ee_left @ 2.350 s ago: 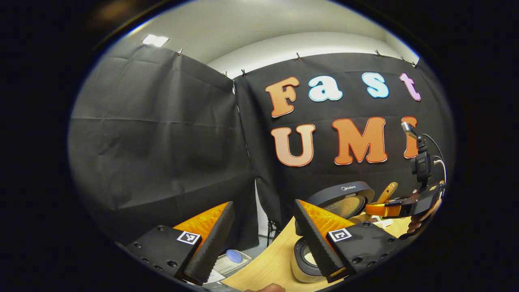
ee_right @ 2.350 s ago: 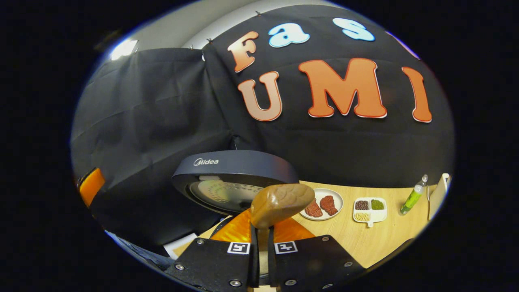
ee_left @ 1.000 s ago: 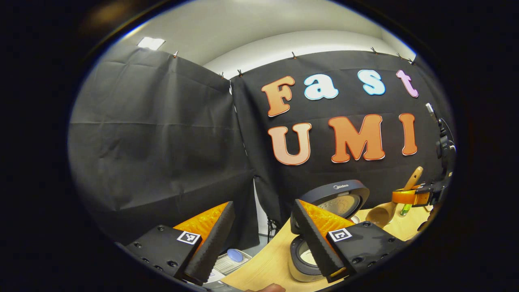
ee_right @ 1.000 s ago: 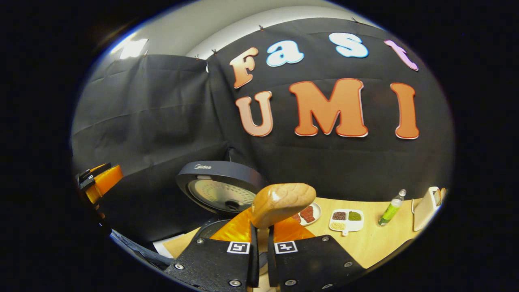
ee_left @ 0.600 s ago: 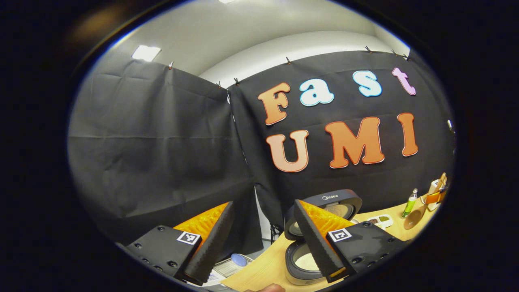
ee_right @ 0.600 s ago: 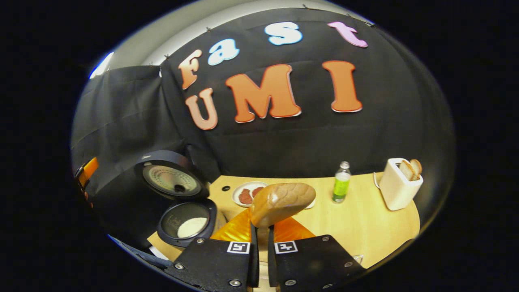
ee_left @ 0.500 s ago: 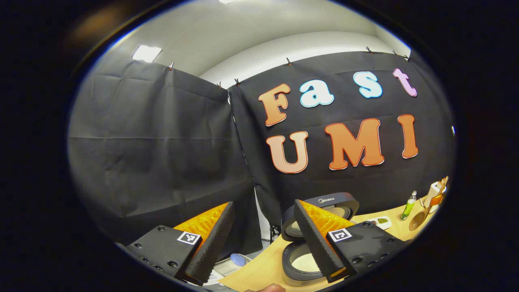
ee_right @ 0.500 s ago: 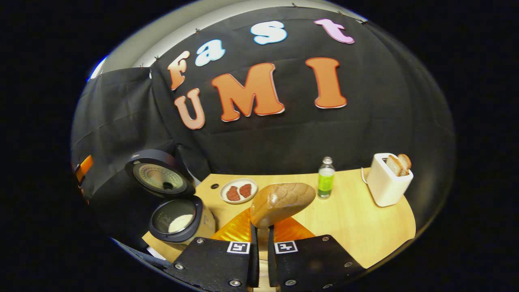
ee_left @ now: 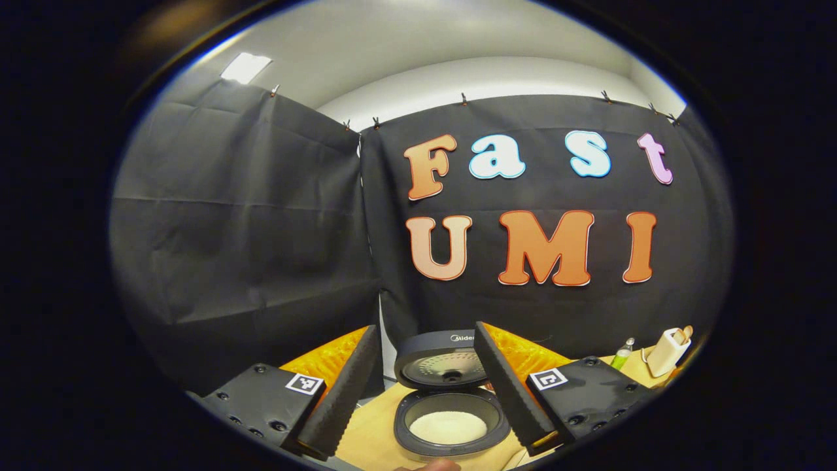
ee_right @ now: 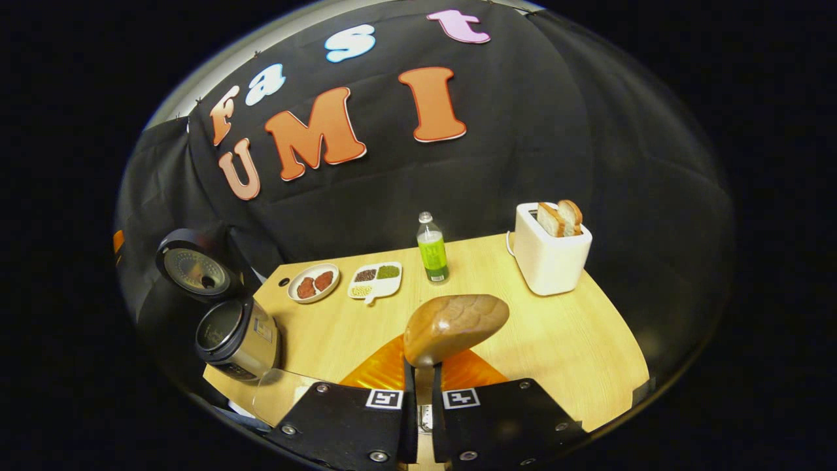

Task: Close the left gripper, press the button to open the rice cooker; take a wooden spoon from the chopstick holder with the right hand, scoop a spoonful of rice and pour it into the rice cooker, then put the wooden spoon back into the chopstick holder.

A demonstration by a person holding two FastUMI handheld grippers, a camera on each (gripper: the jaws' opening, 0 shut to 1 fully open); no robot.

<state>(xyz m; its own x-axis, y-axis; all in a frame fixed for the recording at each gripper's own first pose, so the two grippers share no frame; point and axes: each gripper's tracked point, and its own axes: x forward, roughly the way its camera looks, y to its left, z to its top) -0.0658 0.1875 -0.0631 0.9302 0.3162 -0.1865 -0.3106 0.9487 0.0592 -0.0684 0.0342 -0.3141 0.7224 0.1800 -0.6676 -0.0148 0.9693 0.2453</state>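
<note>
The right gripper (ee_right: pixel 418 373) has its fingers clamped on the handle of the wooden spoon (ee_right: pixel 455 327), whose bowl sticks up above the tabletop (ee_right: pixel 562 340). The left gripper (ee_left: pixel 418 386) hangs with its fingers spread wide, nothing between them, in front of the rice cooker (ee_left: pixel 450 418). The cooker stands at the tabletop's left edge, lid (ee_left: pixel 439 358) up, white rice (ee_left: pixel 448 426) in the pot. Along the far edge stand a plate (ee_right: pixel 313 282), a divided dish (ee_right: pixel 375 276), a green bottle (ee_right: pixel 432 250) and a toaster (ee_right: pixel 550 252) holding bread.

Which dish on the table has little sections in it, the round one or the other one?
The white divided tray, holding separate dark, green and yellow piles. It sits between the round plate with two red pieces and the green bottle.
</note>
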